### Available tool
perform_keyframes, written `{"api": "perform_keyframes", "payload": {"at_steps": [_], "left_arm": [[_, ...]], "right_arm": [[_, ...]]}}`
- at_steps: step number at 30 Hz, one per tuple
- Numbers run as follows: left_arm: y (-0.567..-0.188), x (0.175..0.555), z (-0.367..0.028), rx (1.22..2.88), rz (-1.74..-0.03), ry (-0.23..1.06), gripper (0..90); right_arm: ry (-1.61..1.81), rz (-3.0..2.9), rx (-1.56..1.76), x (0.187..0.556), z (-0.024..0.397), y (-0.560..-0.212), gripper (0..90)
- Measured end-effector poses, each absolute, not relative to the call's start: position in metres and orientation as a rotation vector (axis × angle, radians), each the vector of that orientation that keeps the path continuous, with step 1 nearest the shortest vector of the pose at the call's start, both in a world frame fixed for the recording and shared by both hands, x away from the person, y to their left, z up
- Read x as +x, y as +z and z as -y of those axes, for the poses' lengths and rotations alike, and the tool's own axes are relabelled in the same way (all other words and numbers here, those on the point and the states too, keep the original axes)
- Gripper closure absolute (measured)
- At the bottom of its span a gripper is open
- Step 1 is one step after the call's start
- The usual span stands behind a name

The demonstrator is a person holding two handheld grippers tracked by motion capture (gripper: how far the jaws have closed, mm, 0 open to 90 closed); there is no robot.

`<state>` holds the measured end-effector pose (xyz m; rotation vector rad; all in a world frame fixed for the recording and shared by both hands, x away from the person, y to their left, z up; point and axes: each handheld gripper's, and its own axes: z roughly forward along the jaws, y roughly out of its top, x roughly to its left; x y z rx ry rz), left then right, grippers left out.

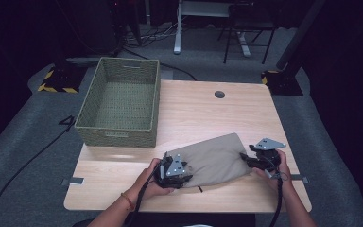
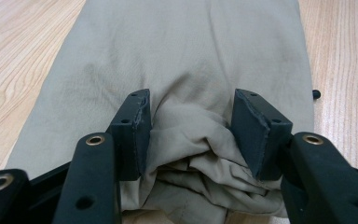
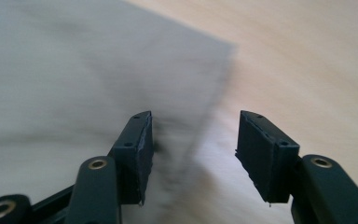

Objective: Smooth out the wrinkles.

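Khaki cloth bunched between left gripper jaws, pinned for folding; right gripper jaws apart, empty, straddling cloth's edge.

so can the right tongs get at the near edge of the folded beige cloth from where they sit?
Probably yes: the right tongs stand open beside the folded beige cloth, bare wooden table around them, nothing between.

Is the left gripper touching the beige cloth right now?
Touching. The left gripper view shows the left gripper with bunched beige cloth pressed against both pads.
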<state>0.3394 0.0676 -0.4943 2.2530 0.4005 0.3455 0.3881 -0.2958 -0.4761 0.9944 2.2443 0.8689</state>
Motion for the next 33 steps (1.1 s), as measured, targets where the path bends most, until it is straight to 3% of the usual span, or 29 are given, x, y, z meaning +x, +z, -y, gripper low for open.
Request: {"api": "perform_keyframes", "payload": {"at_steps": [6,12,15,18,20,21,22,24,29,33], "left_arm": [[-0.494,0.337,-0.067,2.262,-0.389,0.347,48.4],[-0.494,0.335,-0.067,2.262,-0.388,0.339,48.4],[-0.494,0.333,-0.067,2.257,-0.386,0.335,48.5],[-0.494,0.33,-0.064,2.255,-0.381,0.321,48.4],[-0.493,0.327,-0.06,2.273,-0.363,0.341,48.4],[-0.492,0.326,-0.059,2.282,-0.352,0.352,48.4],[-0.491,0.324,-0.058,2.294,-0.343,0.374,48.4],[-0.488,0.32,-0.055,2.303,-0.347,0.392,48.2],[-0.472,0.317,-0.059,2.275,-0.343,0.394,32.4],[-0.462,0.329,-0.077,2.226,-0.408,0.394,29.3]], "right_arm": [[1.091,-2.318,0.784,0.356,0.26,-0.458,44.1],[1.045,-2.49,0.576,0.342,0.217,-0.478,43.8],[1.099,-2.457,0.652,0.356,0.236,-0.483,46.0],[1.163,-2.405,0.846,0.377,0.267,-0.485,39.1],[1.1,-2.354,0.962,0.387,0.283,-0.49,47.1],[0.948,-2.307,0.975,0.391,0.288,-0.493,36.2],[1.0,-2.31,1.024,0.395,0.295,-0.495,40.8],[1.069,-2.318,1.106,0.398,0.303,-0.494,37.2],[0.956,-2.255,0.97,0.389,0.293,-0.482,40.1],[1.071,-2.21,0.987,0.385,0.29,-0.468,40.3]]}}
